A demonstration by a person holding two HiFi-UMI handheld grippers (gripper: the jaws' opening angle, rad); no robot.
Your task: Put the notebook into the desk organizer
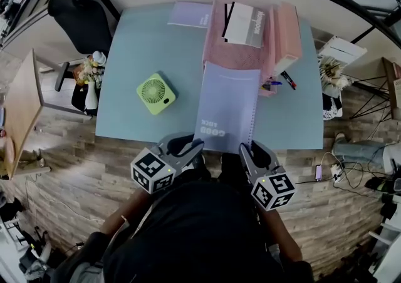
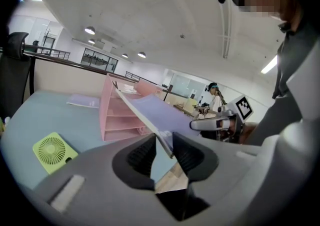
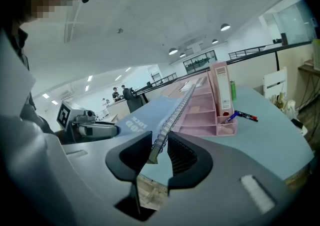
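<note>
Head view shows the purple spiral notebook (image 1: 229,103) tilted up off the counter (image 1: 138,56), its far edge seemingly at the front of the pink desk organizer (image 1: 285,37), though which shelf it meets I cannot tell. The left gripper (image 1: 191,145) is clamped on the plain near corner and the right gripper (image 1: 245,150) on the near corner by the wire spiral. To do this well, hold both corners level and equally firm, line the far edge up with one shelf opening, then push straight along the notebook's slope so it doesn't twist or jam.
</note>
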